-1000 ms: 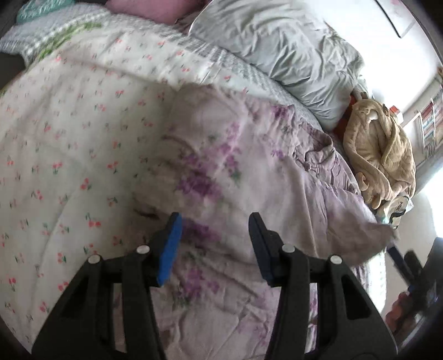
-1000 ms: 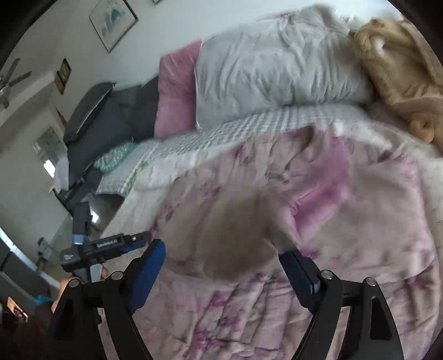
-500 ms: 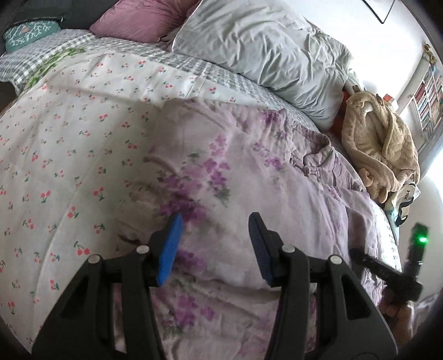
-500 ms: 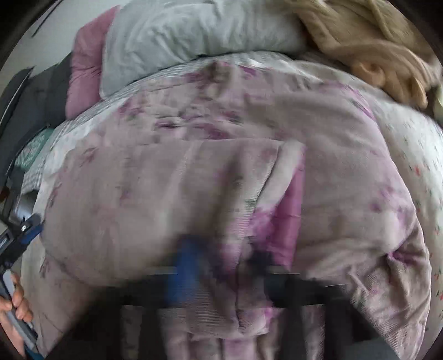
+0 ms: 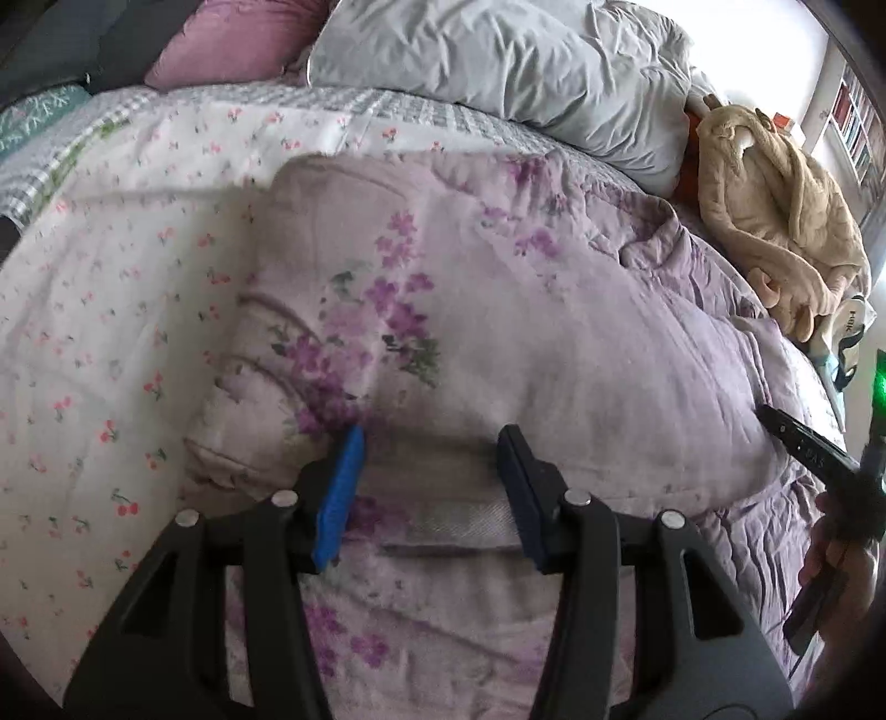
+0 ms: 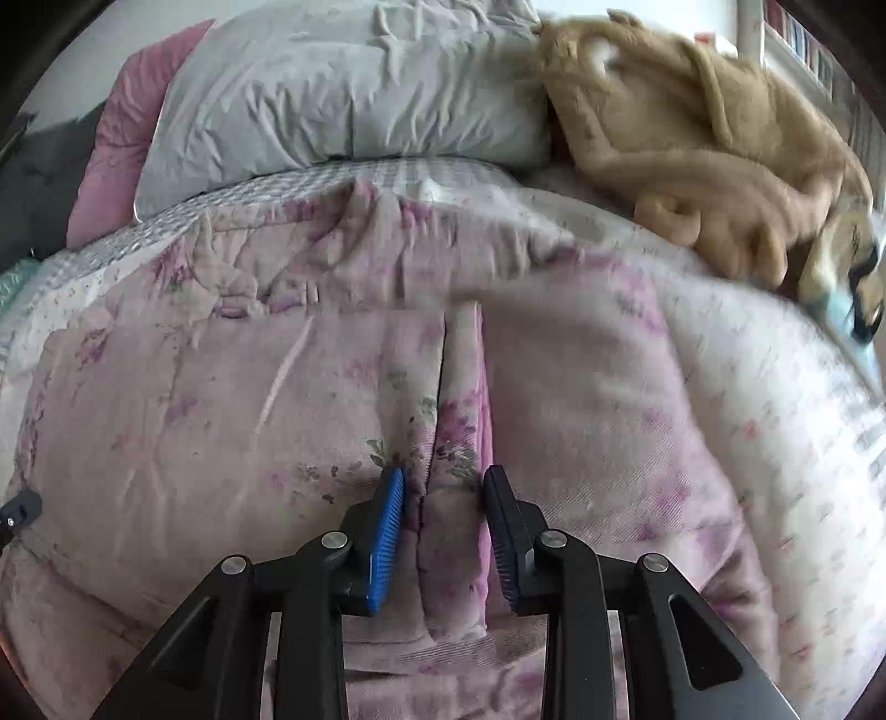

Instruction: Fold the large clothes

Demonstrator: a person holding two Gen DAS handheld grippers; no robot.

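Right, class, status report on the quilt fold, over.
Left gripper open over lilac floral quilt. Right gripper pinching the quilt's folded edge. Beige plush blanket lies clear, beside the pillow.

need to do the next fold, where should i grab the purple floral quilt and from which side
Grip the thick layered edge of the purple floral quilt nearest the right gripper, coming in level from the near side: the stacked layers end there as a bunched lip, already between the jaws.

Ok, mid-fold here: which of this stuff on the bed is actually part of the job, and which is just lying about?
Job:
- purple floral quilt
- left gripper, open over its edge
- right gripper, closed on stacked layers

Lying about:
- grey pillow
- pink pillow
- tan plush robe
- cherry-print sheet
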